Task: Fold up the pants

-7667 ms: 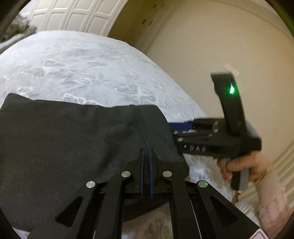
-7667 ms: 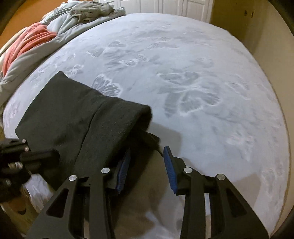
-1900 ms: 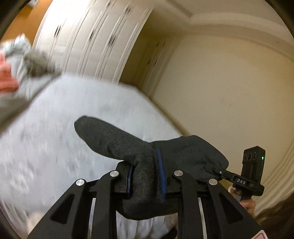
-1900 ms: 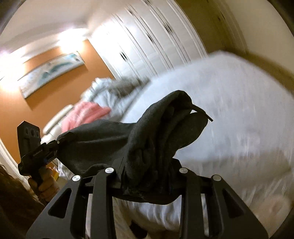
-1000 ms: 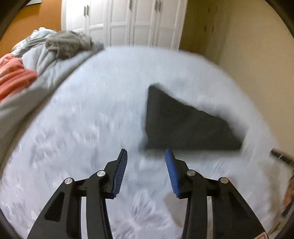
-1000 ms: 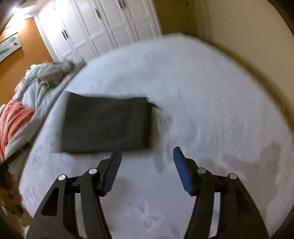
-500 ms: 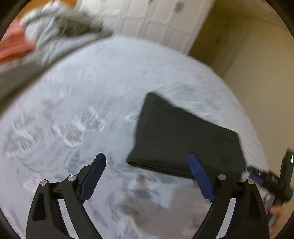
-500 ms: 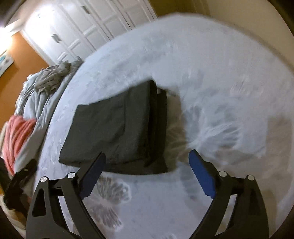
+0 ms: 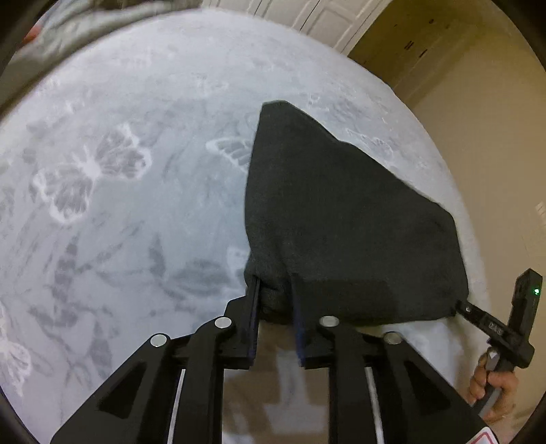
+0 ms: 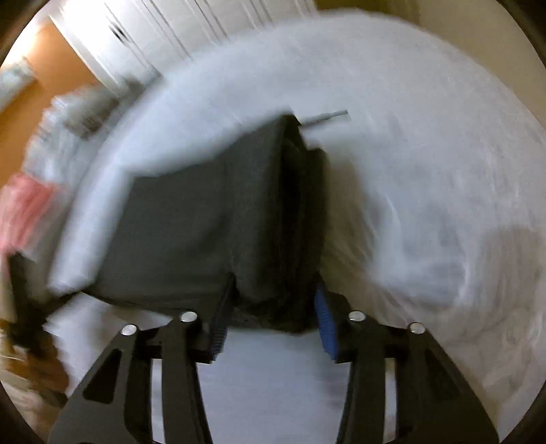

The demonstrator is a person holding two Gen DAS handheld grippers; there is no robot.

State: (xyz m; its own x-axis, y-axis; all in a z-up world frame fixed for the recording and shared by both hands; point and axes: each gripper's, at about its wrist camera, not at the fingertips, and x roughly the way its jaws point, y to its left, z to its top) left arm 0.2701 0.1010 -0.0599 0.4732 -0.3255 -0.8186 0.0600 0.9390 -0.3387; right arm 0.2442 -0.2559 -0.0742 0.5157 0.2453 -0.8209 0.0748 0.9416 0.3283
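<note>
The folded dark grey pants point(image 9: 341, 211) lie on the white bedspread point(image 9: 136, 136). My left gripper point(image 9: 274, 307) is closed on the near left corner of the folded pants, fabric bunched between its fingers. In the right wrist view, which is blurred by motion, my right gripper point(image 10: 271, 314) has its fingers around the near right corner of the pants point(image 10: 211, 222), the stacked fold layers between the blue pads point(image 10: 324, 317). The right gripper also shows at the pants' right corner in the left wrist view point(image 9: 491, 328).
The bedspread has a butterfly pattern point(image 9: 85, 170). A heap of grey and pink bedding point(image 10: 30, 198) lies at the far left. White closet doors point(image 9: 307, 17) and a beige wall point(image 9: 494, 102) stand beyond the bed.
Half a second ago both grippers were wide open above the folded pants. Both have since moved down to the near edge and closed around its two corners.
</note>
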